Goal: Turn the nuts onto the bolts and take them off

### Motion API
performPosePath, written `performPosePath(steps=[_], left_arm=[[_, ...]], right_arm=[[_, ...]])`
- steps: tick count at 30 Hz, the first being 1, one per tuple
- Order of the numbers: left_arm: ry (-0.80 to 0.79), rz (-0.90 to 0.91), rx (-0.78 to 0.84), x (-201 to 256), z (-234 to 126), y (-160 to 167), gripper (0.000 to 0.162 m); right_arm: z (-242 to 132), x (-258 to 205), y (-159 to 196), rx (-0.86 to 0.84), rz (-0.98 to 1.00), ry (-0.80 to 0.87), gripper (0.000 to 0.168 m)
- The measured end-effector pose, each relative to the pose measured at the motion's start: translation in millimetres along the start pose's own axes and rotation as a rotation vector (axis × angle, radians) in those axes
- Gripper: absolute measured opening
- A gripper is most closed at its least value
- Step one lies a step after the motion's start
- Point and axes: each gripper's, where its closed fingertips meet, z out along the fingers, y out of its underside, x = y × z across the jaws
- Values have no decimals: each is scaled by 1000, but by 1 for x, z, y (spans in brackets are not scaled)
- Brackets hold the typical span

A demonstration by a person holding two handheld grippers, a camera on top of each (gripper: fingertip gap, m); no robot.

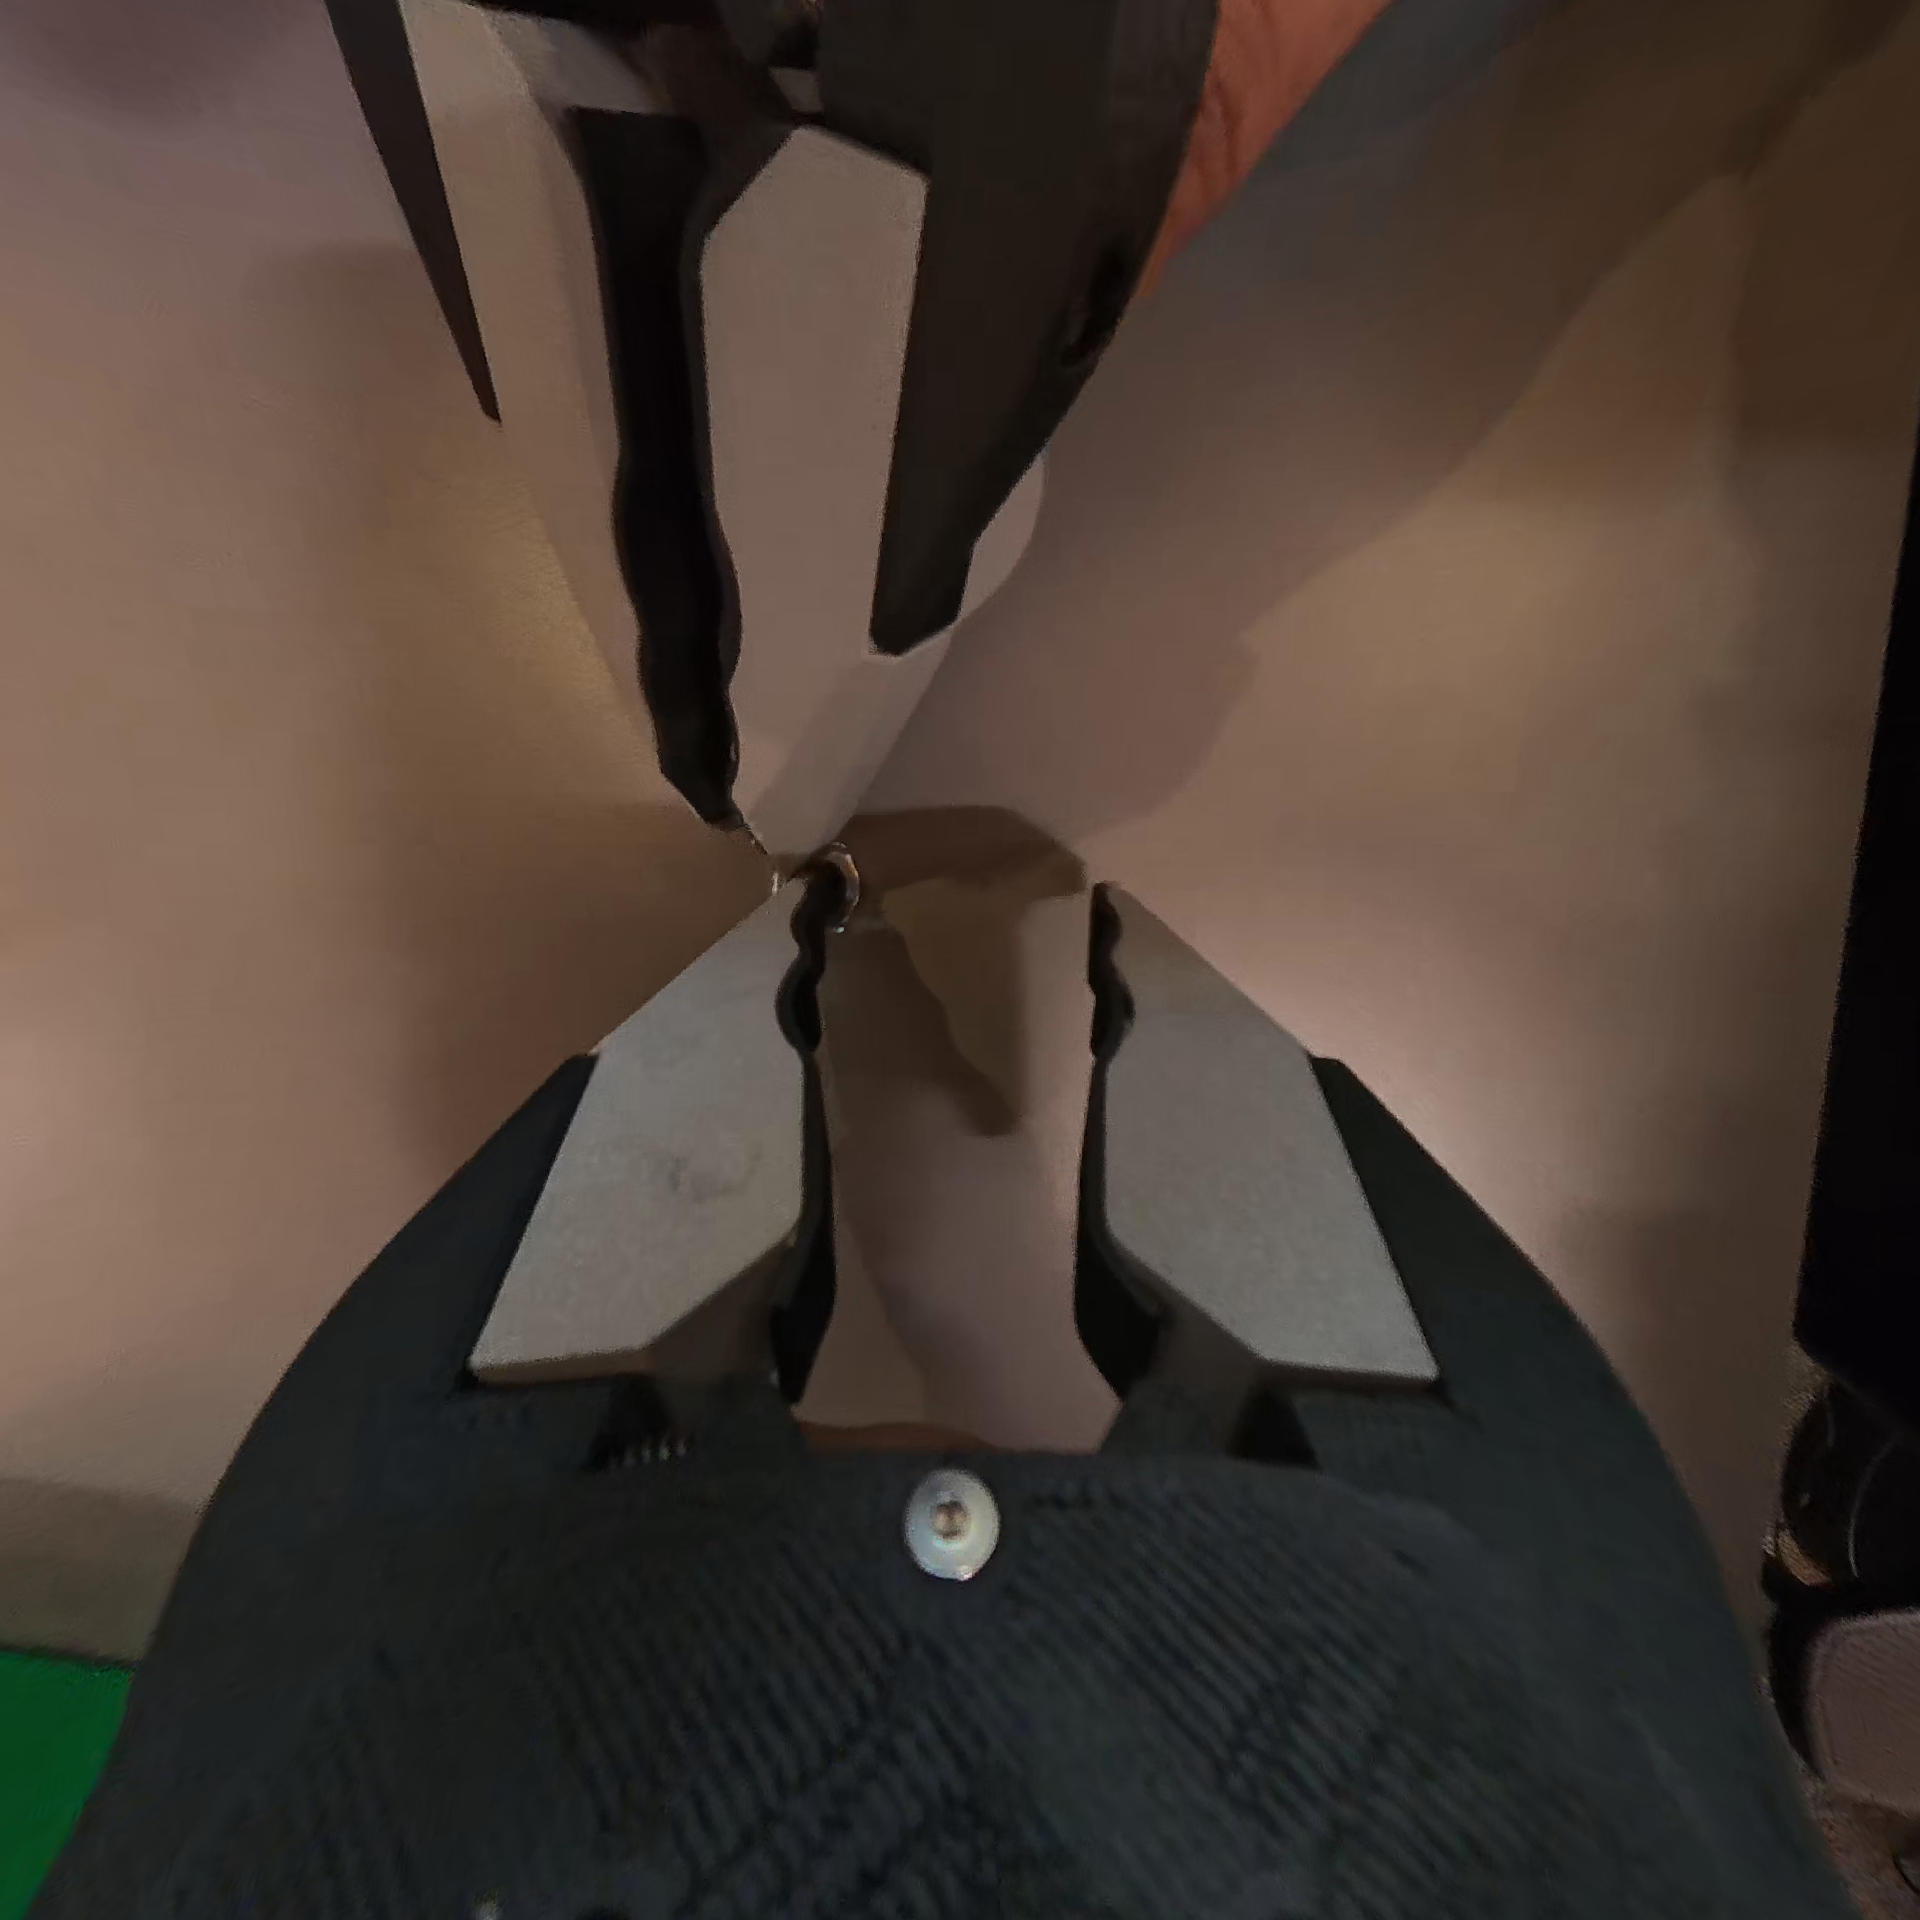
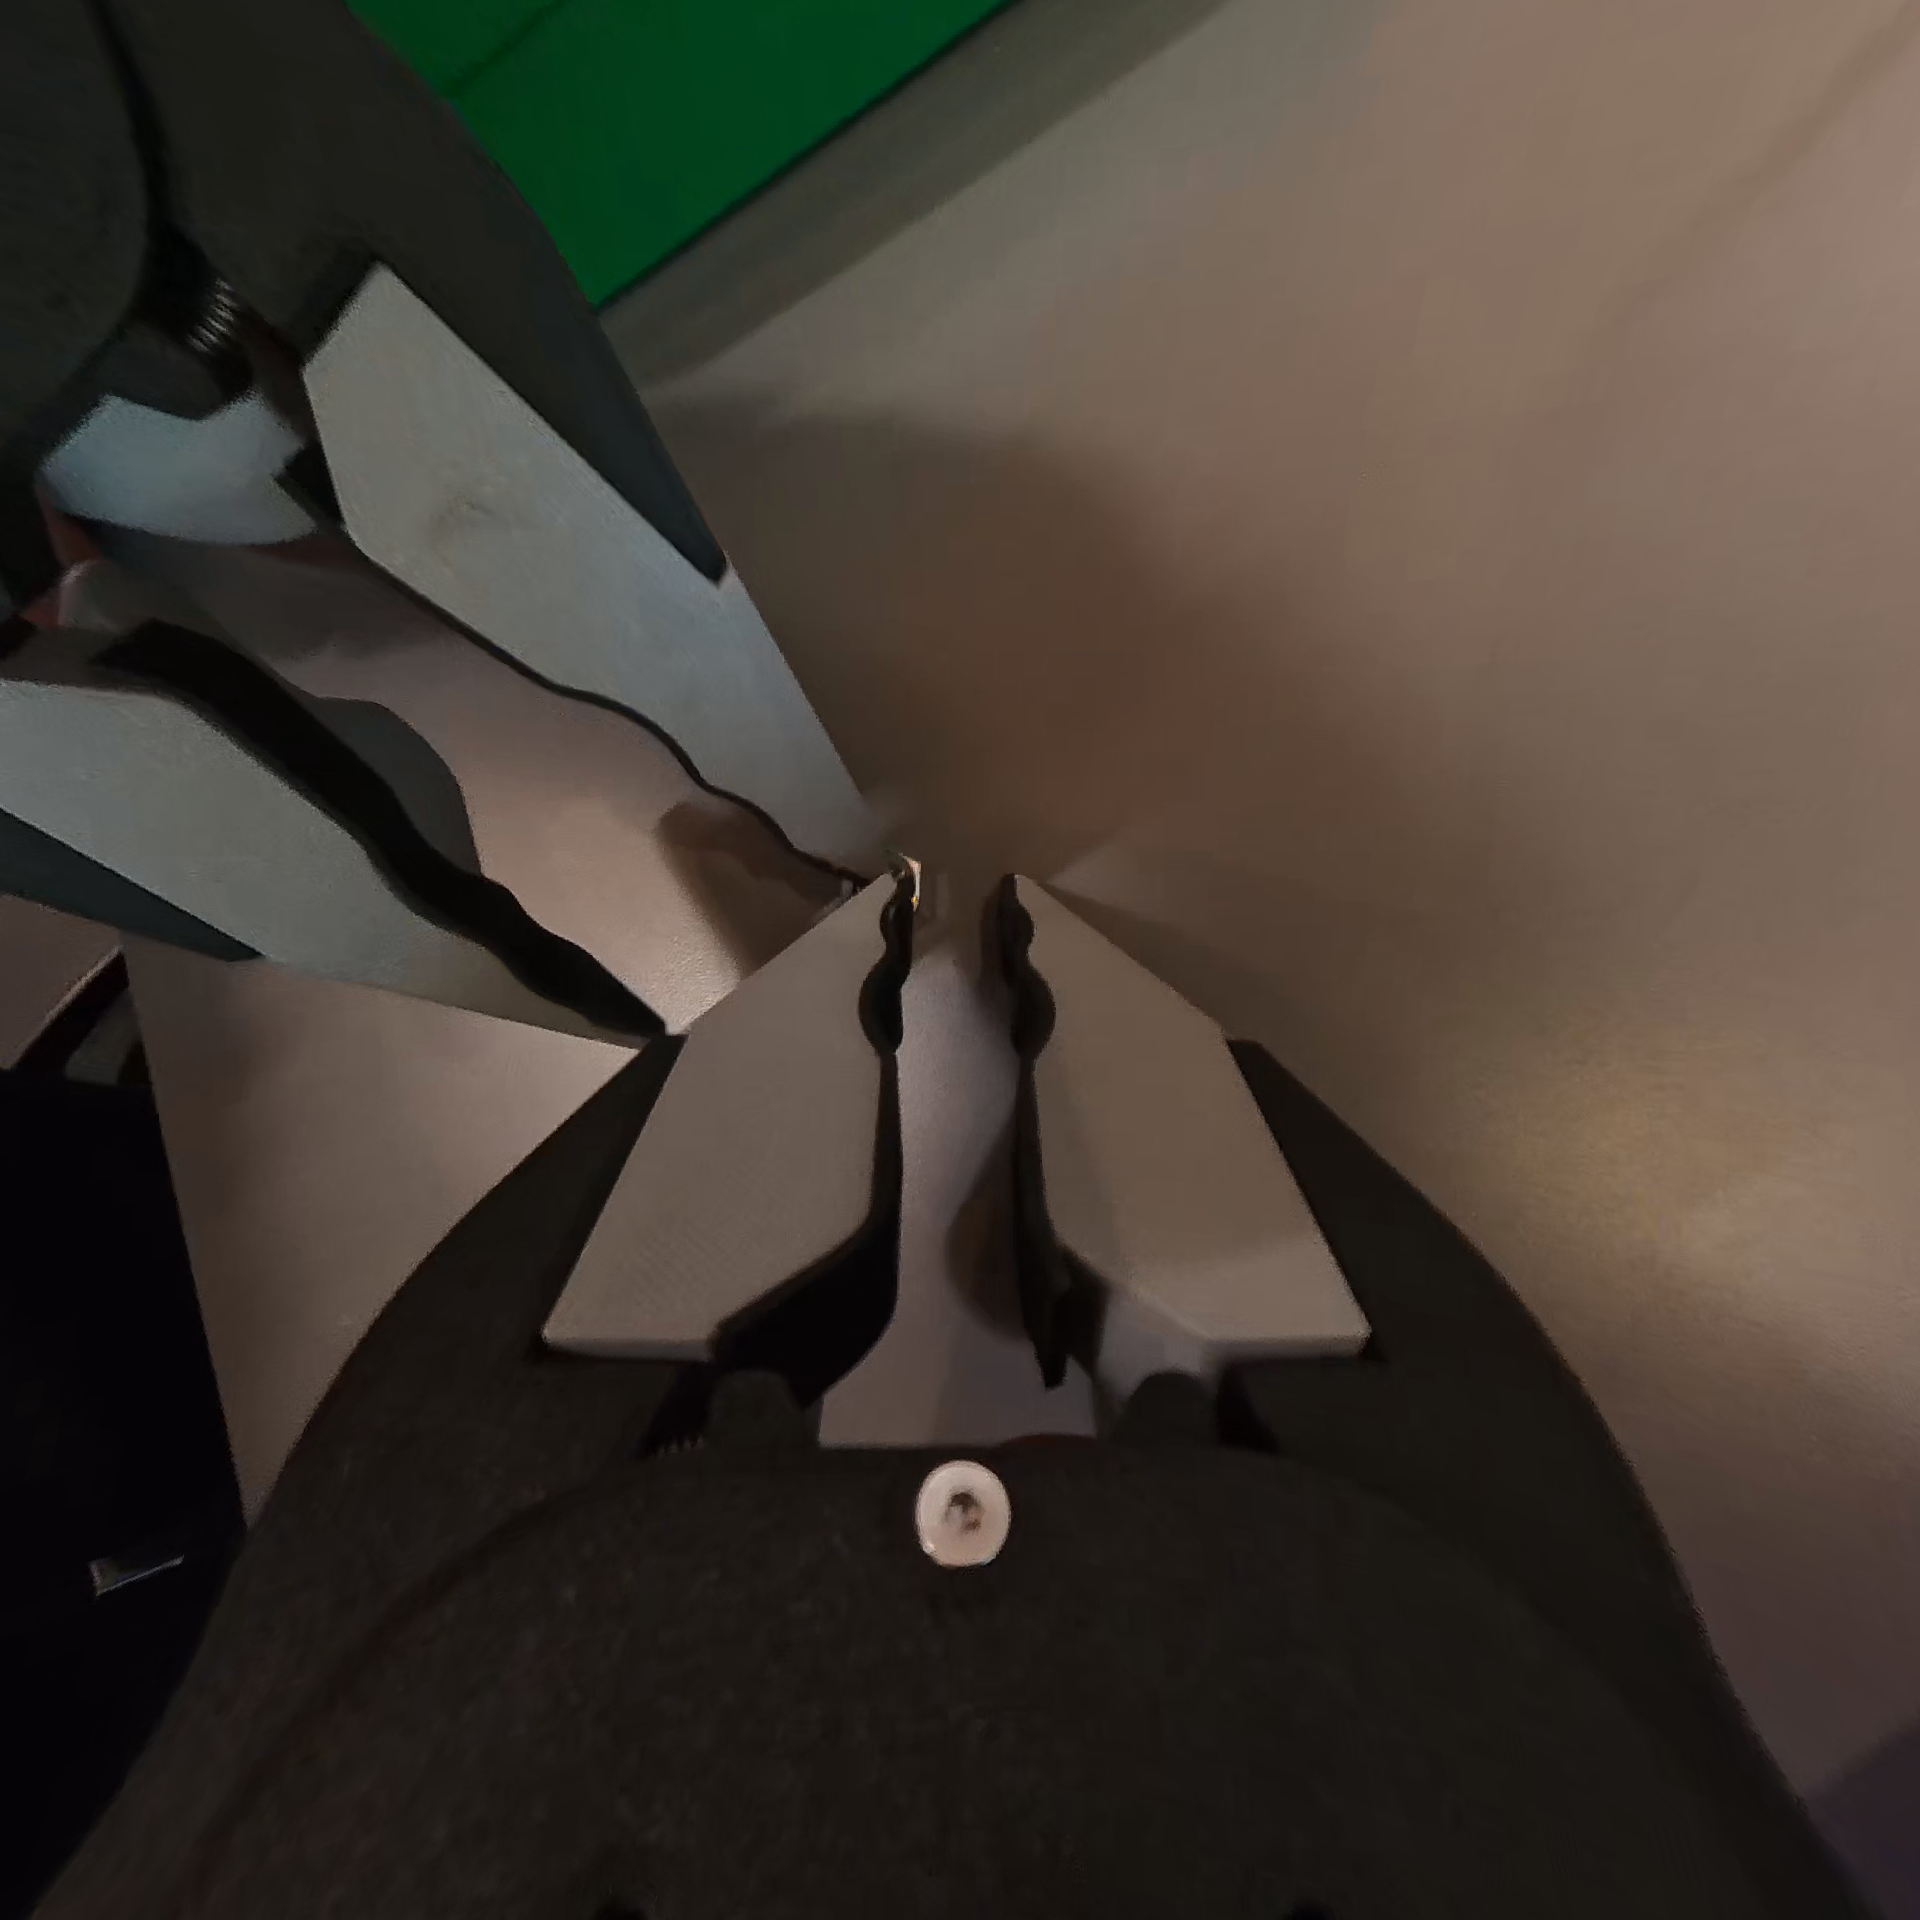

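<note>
A small shiny metal piece (image 1: 836, 871), a nut or a bolt end, too small to tell which, sits low over the beige table (image 1: 260, 831). It touches the left fingertip of my left gripper (image 1: 956, 904), whose jaws stand apart with nothing between them. My right gripper's near finger (image 1: 800, 468) comes down from the top, its tip beside the same piece. In the right wrist view the piece (image 2: 912, 868) sits at the left fingertip of my right gripper (image 2: 951, 894). Its jaws show a narrow empty gap. My left gripper (image 2: 753, 930) reaches in from the upper left, open.
A green surface lies beyond the table edge (image 2: 675, 104) and also shows in the left wrist view (image 1: 52, 1766). A dark upright object (image 1: 1860, 831) stands at the right edge. Another dark shape (image 2: 83, 1351) lies at the lower left.
</note>
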Motion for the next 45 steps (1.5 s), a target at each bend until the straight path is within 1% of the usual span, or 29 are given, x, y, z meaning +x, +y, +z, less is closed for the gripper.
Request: performPosePath(steps=[3, 4, 6, 7, 8, 10, 11, 13, 14, 16, 17, 20, 21, 23, 24, 27, 29, 30, 32, 33, 34, 35, 37, 38, 39, 40, 41, 43, 45], left_arm=[[-5, -5, 15, -1, -9, -1, 52], [-11, -7, 22, -2, -13, -2, 52], [-33, -14, 44, -6, -24, -4, 54], [-42, -20, 71, -8, -32, -8, 54], [-51, -30, 119, -10, -45, -14, 54], [-53, -71, 276, -16, -84, -32, 53], [-83, -100, 364, -25, -109, -40, 52], [-267, -195, 508, -65, -165, -40, 51], [-386, -255, 555, -89, -192, -31, 51], [-574, -366, 579, -127, -230, 3, 51], [-603, -406, 563, -138, -237, 21, 53], [-607, -498, 445, -158, -233, 73, 60], [-558, -491, 420, -154, -228, 80, 60], [-402, -439, 470, -133, -221, 73, 59], [-365, -437, 477, -125, -220, 72, 59], [-402, -477, 426, -104, -223, 88, 67], [-340, -469, 423, -70, -219, 93, 67], [-320, -456, 366, -51, -213, 104, 67], [-337, -387, 166, -21, -197, 139, 65], [-327, -345, 63, -7, -187, 157, 55], [-302, -314, -24, 4, -176, 172, 50], [-265, -300, -97, 11, -165, 185, 50], [-254, -333, -250, 8, -146, 215, 53], [-279, -352, -334, -1, -141, 232, 60], [-290, -358, -408, -7, -137, 247, 57], [-308, -338, -453, -14, -136, 257, 38], [-283, -308, -466, -16, -138, 259, 33], [-222, -246, -486, -15, -145, 255, 30], [-107, -134, -497, -7, -164, 244, 25]], right_arm=[[-1, 3, 0, 3, -26, 30, 17], [-2, 5, -1, 6, -39, 52, 23], [-8, 12, -8, 48, -58, 118, 55], [-13, 10, -14, 88, -68, 118, 57], [-19, 8, -20, 132, -71, 111, 54], [-31, 8, -29, 220, -64, 113, 56], [-37, 9, -31, 259, -61, 110, 56], [-44, 11, -33, 309, -54, 107, 55], [-47, 12, -34, 330, -57, 106, 54], [-48, 12, -36, 349, -60, 99, 53], [-48, 10, -36, 353, -65, 94, 53], [-42, 3, -36, 346, -126, 98, 53], [-39, 3, -35, 339, -154, 117, 52], [-33, 6, -33, 320, -207, 164, 51], [-31, 8, -31, 307, -221, 183, 50], [-28, 9, -30, 291, -199, 178, 52], [-31, 4, -32, 303, -184, 152, 53], [-35, 2, -34, 314, -187, 148, 53], [-43, -2, -38, 343, -204, 152, 53], [-46, -4, -39, 353, -211, 152, 53], [-49, -7, -41, 362, -215, 145, 53], [-50, -12, -42, 369, -218, 131, 53], [-52, -22, -44, 383, -228, 103, 53], [-53, -25, -44, 387, -239, 100, 53], [-55, -28, -45, 393, -252, 104, 53], [-56, -29, -45, 397, -264, 108, 53], [-58, -31, -46, 401, -271, 110, 52], [-59, -34, -46, 409, -273, 102, 52], [-60, -36, -46, 413, -264, 84, 52]])
